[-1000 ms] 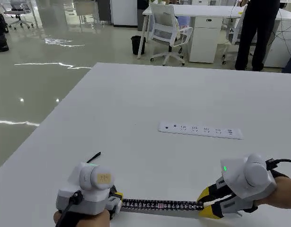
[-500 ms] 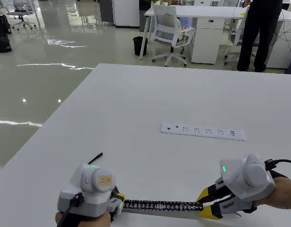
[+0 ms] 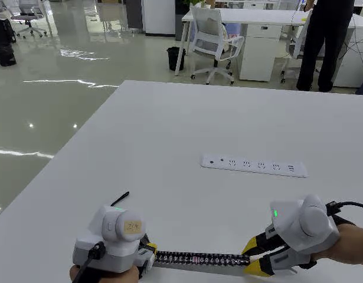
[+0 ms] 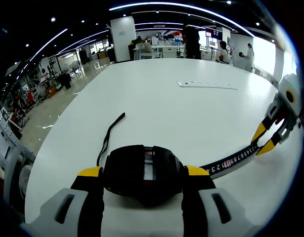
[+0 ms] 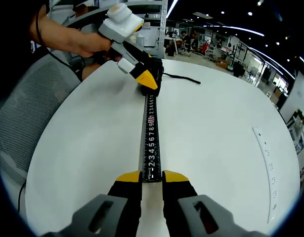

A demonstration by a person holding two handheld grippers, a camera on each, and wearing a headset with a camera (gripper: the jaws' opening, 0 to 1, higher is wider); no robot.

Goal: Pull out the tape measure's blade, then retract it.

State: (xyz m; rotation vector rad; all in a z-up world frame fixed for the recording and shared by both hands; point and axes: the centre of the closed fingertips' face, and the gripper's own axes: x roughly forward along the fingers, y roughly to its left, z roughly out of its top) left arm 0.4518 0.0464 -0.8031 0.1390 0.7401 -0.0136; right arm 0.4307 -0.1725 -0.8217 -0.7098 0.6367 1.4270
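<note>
Your left gripper is clamped on the tape case at the worktop's near left. Your right gripper pinches the blade tip, blade stretched between them. A power strip lies farther back.

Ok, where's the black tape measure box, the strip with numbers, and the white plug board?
Tape measure case (image 4: 144, 173): left gripper view, middle of its black top.
Blade (image 5: 151, 143): right gripper view, on the printed numbers.
Power strip (image 3: 254, 165): head view, middle of its white face.
</note>
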